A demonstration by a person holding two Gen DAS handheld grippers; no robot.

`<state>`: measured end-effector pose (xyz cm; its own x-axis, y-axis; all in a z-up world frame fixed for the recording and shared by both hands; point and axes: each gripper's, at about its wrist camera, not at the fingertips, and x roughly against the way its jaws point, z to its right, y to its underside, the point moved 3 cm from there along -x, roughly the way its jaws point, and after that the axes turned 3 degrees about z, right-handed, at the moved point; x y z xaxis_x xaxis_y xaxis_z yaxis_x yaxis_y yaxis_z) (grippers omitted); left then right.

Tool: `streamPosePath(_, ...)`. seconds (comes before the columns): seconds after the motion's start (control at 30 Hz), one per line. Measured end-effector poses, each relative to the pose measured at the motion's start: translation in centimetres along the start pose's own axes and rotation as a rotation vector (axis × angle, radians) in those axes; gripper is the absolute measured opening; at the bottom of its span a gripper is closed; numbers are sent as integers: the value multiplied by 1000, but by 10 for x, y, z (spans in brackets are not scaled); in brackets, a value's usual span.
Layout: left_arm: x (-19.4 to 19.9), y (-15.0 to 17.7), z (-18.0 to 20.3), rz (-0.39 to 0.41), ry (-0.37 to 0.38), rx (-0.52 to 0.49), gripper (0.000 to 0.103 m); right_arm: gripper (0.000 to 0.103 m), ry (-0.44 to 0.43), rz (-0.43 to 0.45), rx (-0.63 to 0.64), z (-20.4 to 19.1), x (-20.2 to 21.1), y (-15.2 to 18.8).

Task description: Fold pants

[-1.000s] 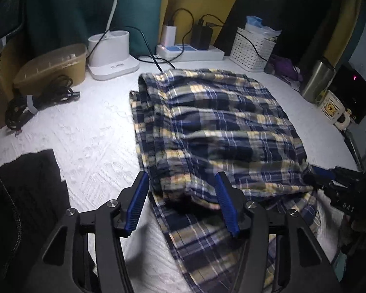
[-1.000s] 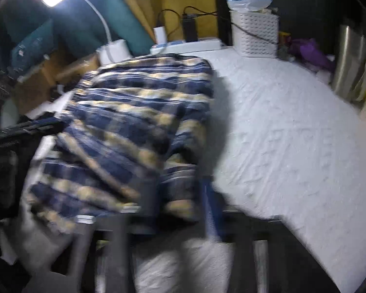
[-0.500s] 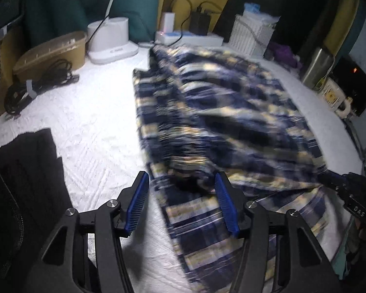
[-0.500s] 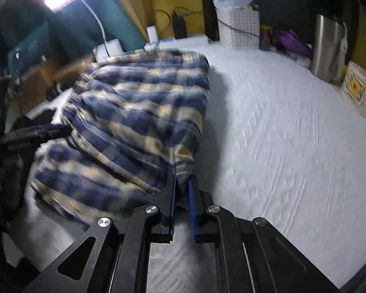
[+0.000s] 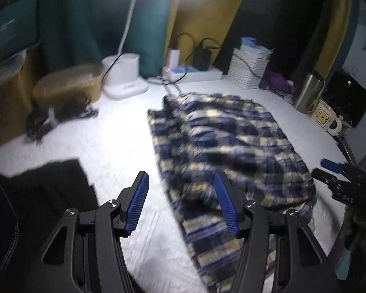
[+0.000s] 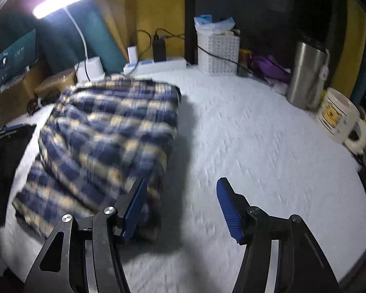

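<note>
The blue and cream plaid pants [image 5: 227, 151] lie folded in a loose heap on the white table cover [image 5: 114, 146]. My left gripper [image 5: 183, 195] is open above their near left edge, and its pads touch no cloth. In the right wrist view the pants [image 6: 109, 134] lie to the left. My right gripper [image 6: 180, 202] has its jaws opening. Its left finger stands just over the pants' near right corner, with mostly bare cover between the fingers. The right gripper's blue tip [image 5: 329, 164] shows at the pants' right edge.
Along the back stand a tan box [image 5: 68, 85], a white lamp base [image 5: 124, 78], a power strip [image 5: 195, 73] and a white basket [image 5: 249, 70]. A steel tumbler [image 6: 307, 78] and a mug [image 6: 336, 114] sit at right. Black cables [image 5: 58, 117] and dark cloth [image 5: 44, 190] lie at left.
The right gripper, shut on the pants' near right corner before, has opened and let the cloth go. Both grippers have drawn up and back. The left gripper stayed open.
</note>
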<state>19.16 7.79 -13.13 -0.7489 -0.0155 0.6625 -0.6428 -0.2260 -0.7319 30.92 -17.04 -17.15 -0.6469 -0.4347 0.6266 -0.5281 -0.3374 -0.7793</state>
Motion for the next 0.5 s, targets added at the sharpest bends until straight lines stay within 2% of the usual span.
streamPosePath(0.13, -27, -5, 4, -30, -14, -19, 56, 62, 17, -42, 51, -5, -23, 0)
streamPosePath(0.27, -58, 7, -3, -122, -32, 14, 56, 62, 59, -60, 23, 8, -32, 6)
streamPosePath(0.3, -60, 10, -6, -128, -18, 42, 58, 62, 74, -61, 21, 11, -31, 5)
streamPosePath(0.4, -57, 15, -7, -120, -27, 26, 58, 62, 136, -78, 10, 23, -33, 7)
streamPosePath(0.5, -53, 18, -10, -128, -28, 37, 59, 62, 139, -78, -17, 34, -32, 4)
